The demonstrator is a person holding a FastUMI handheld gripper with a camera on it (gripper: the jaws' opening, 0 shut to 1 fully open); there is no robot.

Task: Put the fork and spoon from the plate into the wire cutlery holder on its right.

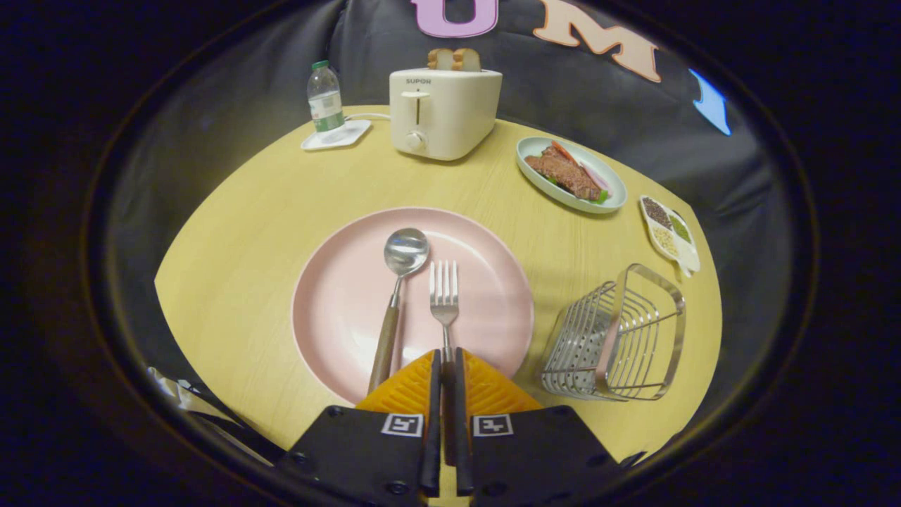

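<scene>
Fork (444, 299) lengthwise between fingers (431, 380), tines ahead

Brand name "SUPOR" on the front of the toaster (443, 113).

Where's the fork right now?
The fork lies on the pink plate, just right of the spoon, its handle pinched between the closed tongs.

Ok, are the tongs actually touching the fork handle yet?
Touching. In the gripper view the tongs are closed, with the fork handle pinched in the narrow slot between both fingers, over the near rim of the pink plate.
</scene>
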